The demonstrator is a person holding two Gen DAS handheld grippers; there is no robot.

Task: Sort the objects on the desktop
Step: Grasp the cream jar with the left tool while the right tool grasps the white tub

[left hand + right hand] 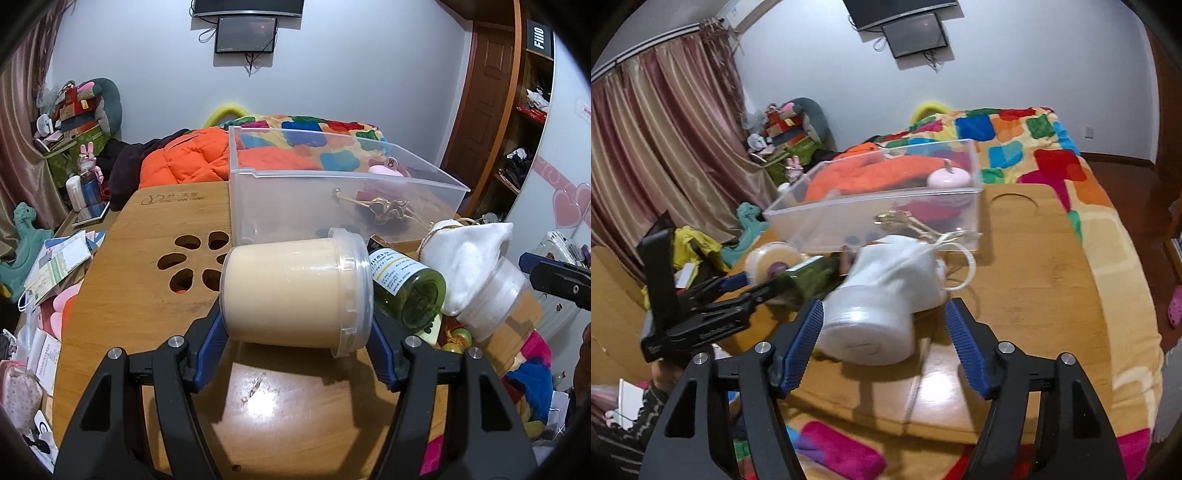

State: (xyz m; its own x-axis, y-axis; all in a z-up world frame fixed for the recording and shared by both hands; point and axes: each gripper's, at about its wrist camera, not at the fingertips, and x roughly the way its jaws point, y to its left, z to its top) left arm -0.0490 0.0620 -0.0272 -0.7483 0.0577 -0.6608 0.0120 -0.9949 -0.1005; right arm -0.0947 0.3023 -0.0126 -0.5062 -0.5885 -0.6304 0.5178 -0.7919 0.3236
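Note:
My left gripper [295, 332] is shut on a cream-filled plastic tub [295, 291] lying on its side, held just above the wooden table [147, 258]. The tub also shows in the right wrist view [768, 264]. A green glass bottle [410, 291] lies beside it. A white jar with a white drawstring pouch over its top [476, 273] lies to the right. My right gripper [884, 343] is open, its blue pads either side of that jar [871, 325]. A clear plastic bin [332, 192] stands behind, holding a gold ornament [388, 210] and a pink item [947, 179].
The table stands on a bed with a colourful blanket [1034, 147] and an orange jacket [184, 158]. Papers and clutter [59, 266] lie left of the table. A wooden shelf unit [528, 110] stands at the right. Curtains [665, 147] hang at the left.

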